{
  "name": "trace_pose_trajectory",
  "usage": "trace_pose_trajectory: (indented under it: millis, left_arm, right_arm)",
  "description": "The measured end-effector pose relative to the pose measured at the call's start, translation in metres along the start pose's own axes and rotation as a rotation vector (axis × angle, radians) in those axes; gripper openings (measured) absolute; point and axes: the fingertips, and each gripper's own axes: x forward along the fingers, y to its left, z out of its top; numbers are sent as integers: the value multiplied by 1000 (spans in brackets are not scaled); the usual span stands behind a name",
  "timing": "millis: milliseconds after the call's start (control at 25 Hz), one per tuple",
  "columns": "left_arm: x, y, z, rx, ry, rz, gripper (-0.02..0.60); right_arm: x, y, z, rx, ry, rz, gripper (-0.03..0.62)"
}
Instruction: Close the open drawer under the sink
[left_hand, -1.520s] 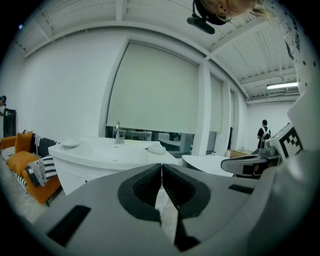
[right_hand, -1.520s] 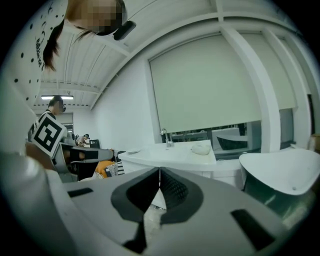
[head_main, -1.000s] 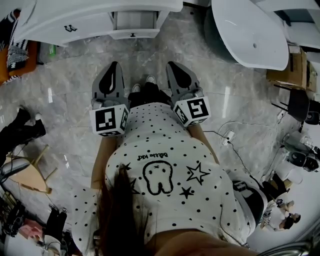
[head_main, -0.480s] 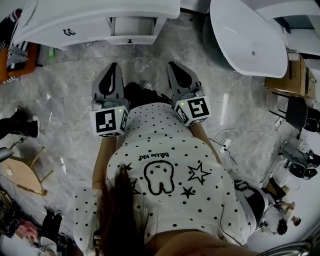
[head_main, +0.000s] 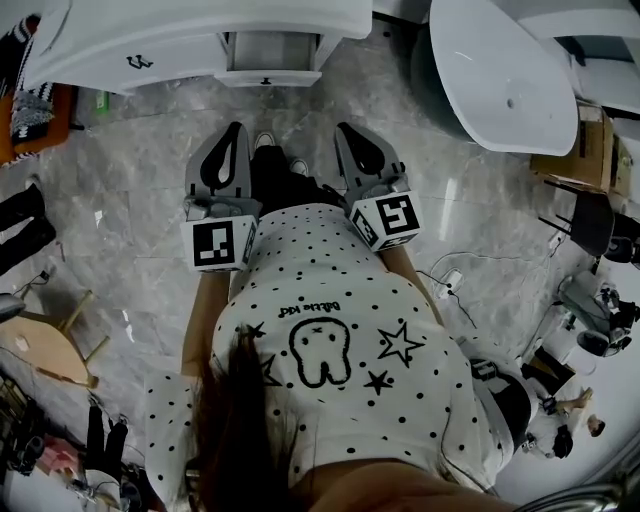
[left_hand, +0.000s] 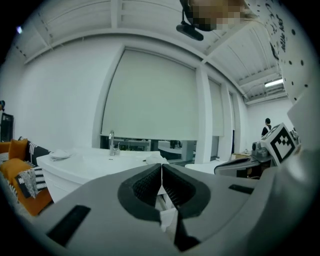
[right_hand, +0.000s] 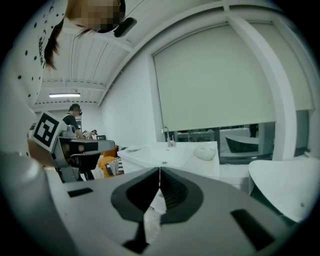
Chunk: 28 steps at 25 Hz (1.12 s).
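1. Far left, head view: an orange cushion sits by the left end of the vanity. A wooden stool is lower down, well apart from it.
2. The white vanity lies along the top edge, with the sink above it. The faucet shows in the left gripper view.
3. The open drawer is under the sink at top centre, pulled out of the vanity front. Its long axis runs left to right across the head view. The front panel, with a small dark knob, faces down the picture toward the person.
4. The left gripper is held out over the grey marble floor. It points up the picture toward the drawer's left part and is well short of it. The jaws are together, pads meeting along one seam, with nothing between them.
5. The right gripper is beside the left and roughly parallel to it, aimed just right of the drawer and apart from it. The jaws are likewise pressed together and empty.
6. Right: a white bathtub on the floor, then a cardboard box at the far edge.
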Motion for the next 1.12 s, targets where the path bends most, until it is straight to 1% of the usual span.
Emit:
trace_pose_trajectory:
  millis: [120, 240, 440, 600, 760, 960, 1120]
  left_arm:
    - [16, 16, 2, -20, 20, -43, 8]
    - [32, 39, 15, -28, 7, -68, 8]
    - [50, 80, 26, -22, -36, -64, 8]
    - [61, 102, 29, -17, -51, -62, 8]
    - [72, 113, 27, -14, -35, -46, 8]
    - [80, 118, 18, -39, -6, -34, 8]
    - [93, 114, 12, -65, 24, -13, 8]
  right_arm:
    - [20, 1, 11, 5, 5, -18, 14]
    - [41, 4, 25, 4, 7, -30, 14]
    - [77, 10, 31, 20, 1, -44, 14]
    - [104, 9, 37, 20, -8, -56, 14]
    - [110, -2, 43, 20, -7, -90, 14]
    - [113, -24, 30, 67, 17, -134, 14]
    - [118, -40, 31, 74, 18, -128, 14]
